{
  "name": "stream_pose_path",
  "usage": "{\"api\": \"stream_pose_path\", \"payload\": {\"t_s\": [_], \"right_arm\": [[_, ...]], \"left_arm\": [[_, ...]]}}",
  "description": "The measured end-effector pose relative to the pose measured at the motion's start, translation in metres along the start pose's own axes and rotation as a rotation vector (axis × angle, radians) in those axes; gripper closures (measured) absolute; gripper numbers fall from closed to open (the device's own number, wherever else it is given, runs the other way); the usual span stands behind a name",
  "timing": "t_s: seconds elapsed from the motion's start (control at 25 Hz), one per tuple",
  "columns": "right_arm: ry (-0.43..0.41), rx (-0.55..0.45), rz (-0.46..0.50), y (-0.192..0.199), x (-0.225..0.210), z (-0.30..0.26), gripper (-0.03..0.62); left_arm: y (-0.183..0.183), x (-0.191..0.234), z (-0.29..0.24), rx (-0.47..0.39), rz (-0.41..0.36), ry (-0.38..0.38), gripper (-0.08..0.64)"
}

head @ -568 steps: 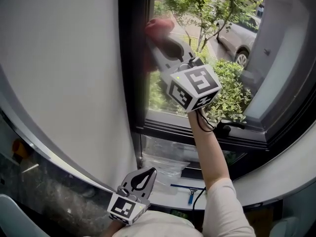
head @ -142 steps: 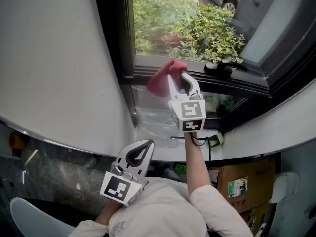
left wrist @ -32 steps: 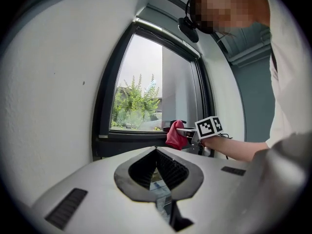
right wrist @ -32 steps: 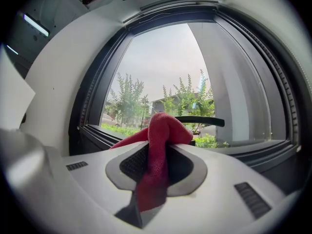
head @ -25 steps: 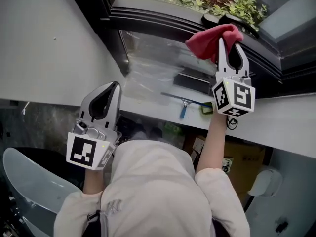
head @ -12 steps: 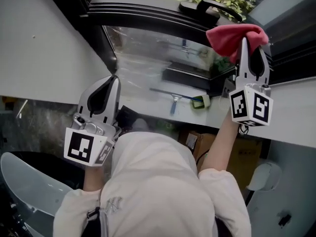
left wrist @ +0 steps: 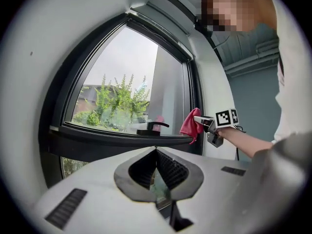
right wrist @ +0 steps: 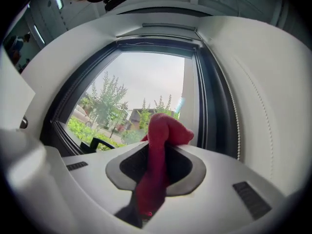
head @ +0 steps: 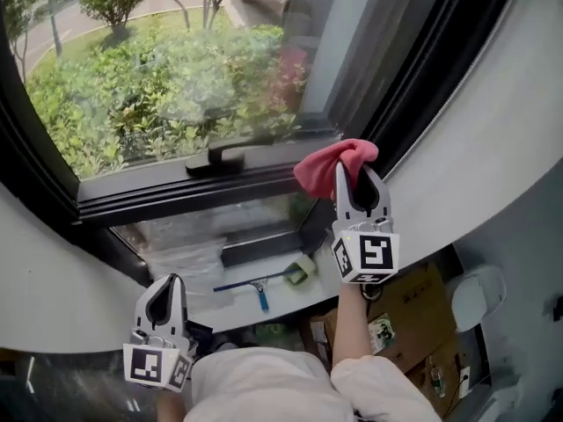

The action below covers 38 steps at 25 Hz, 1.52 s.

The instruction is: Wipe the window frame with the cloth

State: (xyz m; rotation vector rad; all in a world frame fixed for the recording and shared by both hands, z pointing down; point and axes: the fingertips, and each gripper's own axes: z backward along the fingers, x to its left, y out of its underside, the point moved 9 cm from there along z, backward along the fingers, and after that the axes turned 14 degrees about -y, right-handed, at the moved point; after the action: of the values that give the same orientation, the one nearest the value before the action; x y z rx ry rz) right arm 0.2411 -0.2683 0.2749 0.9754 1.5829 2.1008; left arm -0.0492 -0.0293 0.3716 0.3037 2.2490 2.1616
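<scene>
My right gripper (head: 356, 176) is shut on a red cloth (head: 331, 163), whose bunched end sticks out past the jaw tips. The cloth sits against the dark window frame (head: 198, 193) at its lower right corner, just right of the black window handle (head: 227, 154). In the right gripper view the cloth (right wrist: 158, 155) runs between the jaws and bulges at the tips, with the frame's right upright (right wrist: 212, 101) beyond. My left gripper (head: 164, 304) hangs low at the bottom left, shut and empty. From the left gripper view I see the cloth (left wrist: 190, 125) and right gripper (left wrist: 207, 123) at the frame's right end.
On the white sill (head: 413, 236) below lie a blue-handled squeegee (head: 255, 287), a green sponge (head: 304, 269) and clear plastic wrap (head: 189, 258). A cardboard box (head: 400, 319) stands under the sill at right. Shrubs and trees show through the glass (head: 167, 77).
The head view has swung upward, so the window pane now fills the top. My right gripper with the cloth has moved to the frame's lower right corner. The left gripper sits lower.
</scene>
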Motion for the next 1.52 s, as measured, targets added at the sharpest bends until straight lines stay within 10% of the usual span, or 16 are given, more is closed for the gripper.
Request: {"api": "stream_pose_path", "payload": {"t_s": [0.4, 0.8, 1.52], "right_arm": [[0.235, -0.114, 0.221, -0.101, -0.074, -0.007, 0.497], [0.299, -0.261, 0.324, -0.203, -0.144, -0.043, 0.497], [0.388, -0.227, 0.326, -0.222, -0.18, -0.072, 0.497]], "left_arm": [[-0.016, -0.006, -0.021, 0.026, 0.007, 0.15, 0.551], [-0.022, -0.006, -0.029, -0.012, 0.029, 0.186, 0.552], [-0.026, -0.011, -0.051, -0.023, 0.007, 0.175, 0.552]]}}
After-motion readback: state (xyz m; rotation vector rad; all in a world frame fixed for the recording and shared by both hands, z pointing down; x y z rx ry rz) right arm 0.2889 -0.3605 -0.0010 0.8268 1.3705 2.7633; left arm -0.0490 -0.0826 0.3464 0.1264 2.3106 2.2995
